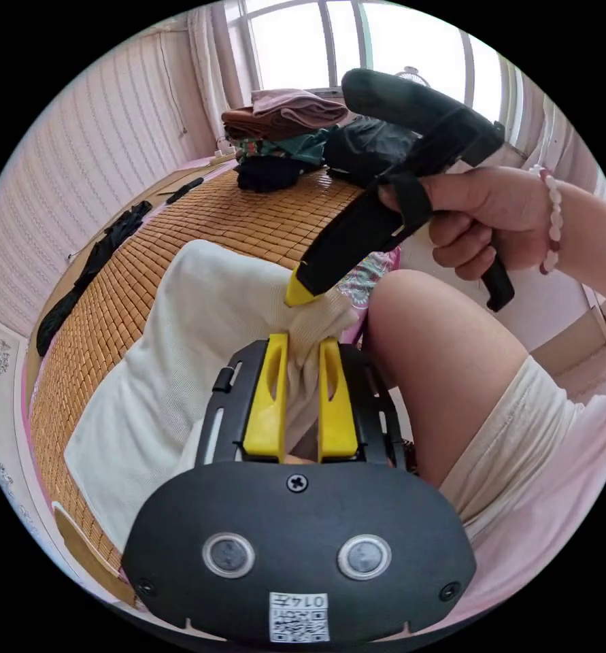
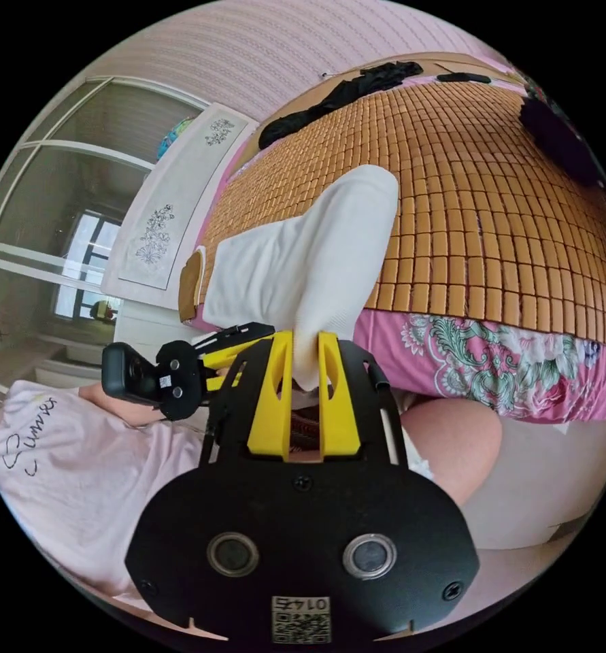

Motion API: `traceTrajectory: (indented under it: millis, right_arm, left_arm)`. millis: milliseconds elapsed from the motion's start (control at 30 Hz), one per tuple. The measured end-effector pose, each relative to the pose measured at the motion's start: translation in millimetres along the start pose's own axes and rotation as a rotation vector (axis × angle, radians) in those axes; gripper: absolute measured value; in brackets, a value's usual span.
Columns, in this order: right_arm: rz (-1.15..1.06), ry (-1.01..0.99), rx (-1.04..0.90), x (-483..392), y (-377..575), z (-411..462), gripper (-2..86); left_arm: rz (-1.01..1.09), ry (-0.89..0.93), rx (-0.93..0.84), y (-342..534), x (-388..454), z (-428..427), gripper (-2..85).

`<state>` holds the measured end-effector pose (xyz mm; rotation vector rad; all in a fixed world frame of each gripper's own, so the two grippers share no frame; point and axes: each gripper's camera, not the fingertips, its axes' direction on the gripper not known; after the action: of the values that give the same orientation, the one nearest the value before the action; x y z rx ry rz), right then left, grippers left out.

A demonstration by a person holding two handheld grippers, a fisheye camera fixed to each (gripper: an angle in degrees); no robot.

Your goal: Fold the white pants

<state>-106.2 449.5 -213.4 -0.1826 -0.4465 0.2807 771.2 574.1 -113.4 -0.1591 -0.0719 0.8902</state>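
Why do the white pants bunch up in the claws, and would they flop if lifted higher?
Probably floppy: the white pants crumple where the left claw and right claw pinch them. Likely light too, since small pinches hold them. The rest drapes on the bamboo mat, so it would probably sag.

bamboo mat [image 1: 200,224] | clothes pile [image 1: 285,136] | window [image 1: 343,41] | floral sheet [image 2: 493,367]
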Motion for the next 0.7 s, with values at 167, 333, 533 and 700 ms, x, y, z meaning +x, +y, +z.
traceTrajectory:
  millis: [167,333,533,700]
  right_arm:
    - [0.152,-0.103,0.328,43,12,-44,12.2]
    - [0.204,-0.175,0.237,56,-11,-9,16.1]
    - [-0.065,-0.378,0.204,-17,-63,-10,10.2]
    - [-0.432,-0.405,0.081,-171,-117,65,10.5]
  left_arm:
    - [-0.12,0.086,0.047,22,-45,-31,4.7]
    - [-0.191,0.075,0.115,45,-67,-68,4.7]
    - [-0.371,0.04,0.291,98,-128,-151,4.8]
    - [-0.565,-0.114,0.398,179,-184,-246,5.4]
